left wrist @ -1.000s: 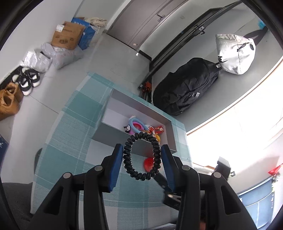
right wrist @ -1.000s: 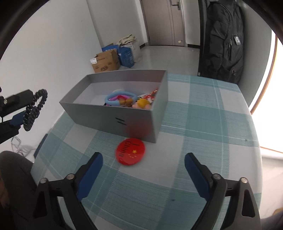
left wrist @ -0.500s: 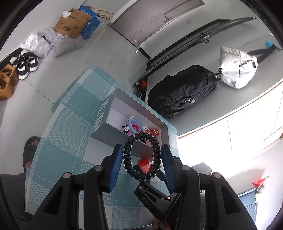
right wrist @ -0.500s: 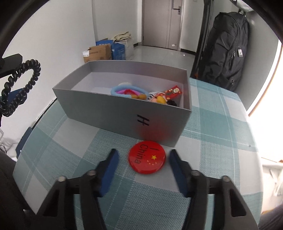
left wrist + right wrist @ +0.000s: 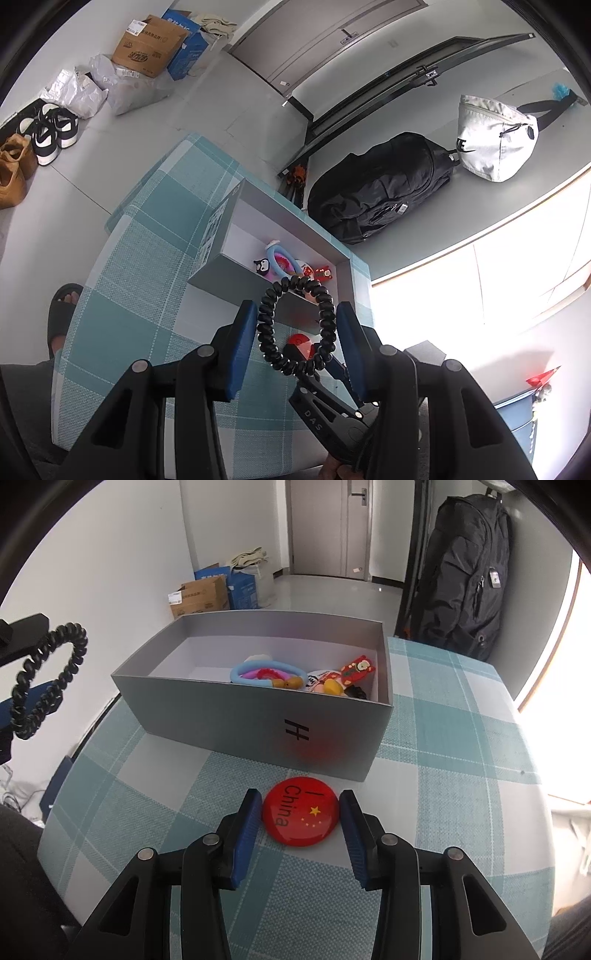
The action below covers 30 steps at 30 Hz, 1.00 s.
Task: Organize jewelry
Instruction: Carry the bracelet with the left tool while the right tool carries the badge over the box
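Observation:
My left gripper (image 5: 297, 325) is shut on a black spiral hair tie (image 5: 295, 325) and holds it above the table, near the grey box (image 5: 236, 273). The hair tie also shows at the left edge of the right wrist view (image 5: 44, 679). My right gripper (image 5: 300, 812) is low on the table with its blue pads on both sides of a red round "China" badge (image 5: 300, 814), touching or nearly touching it. The grey open box (image 5: 221, 716) stands just behind the badge and holds a blue ring, a red charm and other small trinkets (image 5: 306, 677).
The table has a teal and white checked cloth (image 5: 461, 775). A black backpack (image 5: 469, 572) leans by the door beyond the table. Cardboard boxes (image 5: 199, 594) and shoes (image 5: 44, 133) lie on the floor. A bright window is at the right.
My right gripper has moved forward and down to the red badge and its jaws have narrowed around it. My left gripper has kept hold of the hair tie and shifted only slightly.

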{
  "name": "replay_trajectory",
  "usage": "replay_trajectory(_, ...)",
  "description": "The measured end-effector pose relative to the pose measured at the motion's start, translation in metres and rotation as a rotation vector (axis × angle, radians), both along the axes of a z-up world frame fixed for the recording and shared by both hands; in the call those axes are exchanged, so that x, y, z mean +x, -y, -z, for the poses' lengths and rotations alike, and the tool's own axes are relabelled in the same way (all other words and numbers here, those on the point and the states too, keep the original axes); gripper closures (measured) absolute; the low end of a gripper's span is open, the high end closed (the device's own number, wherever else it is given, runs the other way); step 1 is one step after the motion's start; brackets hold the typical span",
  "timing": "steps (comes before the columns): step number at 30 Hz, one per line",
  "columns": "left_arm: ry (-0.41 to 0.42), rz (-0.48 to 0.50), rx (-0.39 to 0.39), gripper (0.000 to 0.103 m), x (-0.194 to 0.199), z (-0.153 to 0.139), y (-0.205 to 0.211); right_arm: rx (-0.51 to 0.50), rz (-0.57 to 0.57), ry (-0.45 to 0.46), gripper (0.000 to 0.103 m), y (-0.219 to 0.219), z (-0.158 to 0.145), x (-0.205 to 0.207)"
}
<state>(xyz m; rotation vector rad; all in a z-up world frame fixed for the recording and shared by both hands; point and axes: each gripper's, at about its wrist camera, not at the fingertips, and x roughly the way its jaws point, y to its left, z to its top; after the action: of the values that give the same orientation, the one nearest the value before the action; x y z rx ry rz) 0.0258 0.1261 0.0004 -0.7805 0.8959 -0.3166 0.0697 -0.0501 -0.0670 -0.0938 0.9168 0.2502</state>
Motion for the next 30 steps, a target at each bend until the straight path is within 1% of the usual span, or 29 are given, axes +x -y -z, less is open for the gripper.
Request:
replay_trajectory(8,-0.022,0.022,0.033,0.064,0.002,0.006,0.008,0.089,-0.040,-0.023,0.061,0.007,-0.010,-0.010)
replay_trajectory(15,-0.032,0.032,0.077,0.064,0.001,0.009,0.016,0.187,-0.056,0.001,0.061,0.020,-0.035,-0.019)
replay_trajectory(20,-0.030,0.055,0.122,0.064,0.000,0.009,0.027,0.240,-0.060,0.020,0.061,0.032,-0.050,-0.022)
replay_trajectory(24,-0.013,0.064,0.146,0.064,0.000,0.005,0.034,0.277,-0.065,0.035,0.061,0.038,-0.061,-0.017)
replay_trajectory(30,0.001,0.054,0.195,0.064,0.009,-0.004,0.041,0.301,-0.101,0.070,0.061,0.044,-0.080,-0.002)
